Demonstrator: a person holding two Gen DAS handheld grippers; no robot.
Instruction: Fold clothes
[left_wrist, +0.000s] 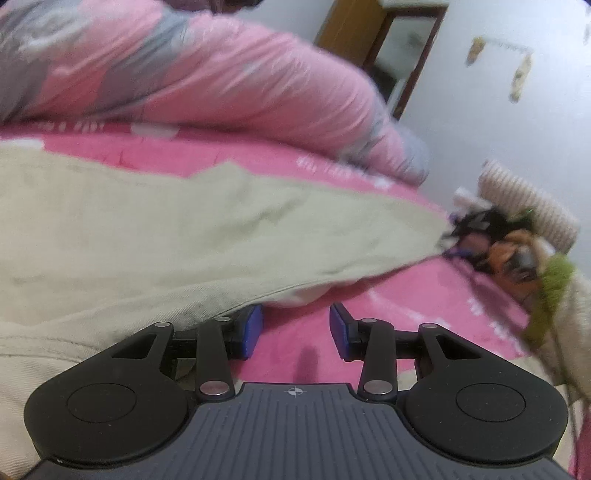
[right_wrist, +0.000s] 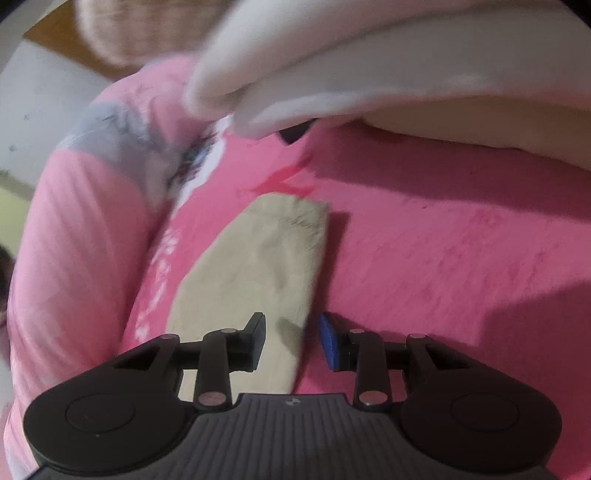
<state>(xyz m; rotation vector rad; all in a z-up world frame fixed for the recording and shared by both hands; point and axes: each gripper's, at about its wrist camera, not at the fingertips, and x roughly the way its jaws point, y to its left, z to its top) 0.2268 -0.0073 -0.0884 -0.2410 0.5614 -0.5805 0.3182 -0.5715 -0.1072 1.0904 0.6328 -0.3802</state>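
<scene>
A beige garment (left_wrist: 177, 229) lies spread over the pink bed sheet (left_wrist: 424, 295), filling the left and middle of the left wrist view. My left gripper (left_wrist: 295, 332) is open just off the garment's near edge; its left pad touches the cloth, and only pink sheet shows between the pads. In the right wrist view a narrow beige strip of the garment (right_wrist: 258, 266), like a trouser leg or sleeve, runs away from me. My right gripper (right_wrist: 291, 339) is open over that strip's right edge, with nothing clamped. A blurred pale sleeve or cloth (right_wrist: 332, 62) crosses the top.
A rumpled pink and grey quilt (left_wrist: 207, 74) is heaped at the back of the bed. A dark and orange pile of clothes (left_wrist: 509, 243) and a striped cushion (left_wrist: 528, 199) sit at the bed's right end. A white wall and a wooden door frame (left_wrist: 406, 48) stand beyond.
</scene>
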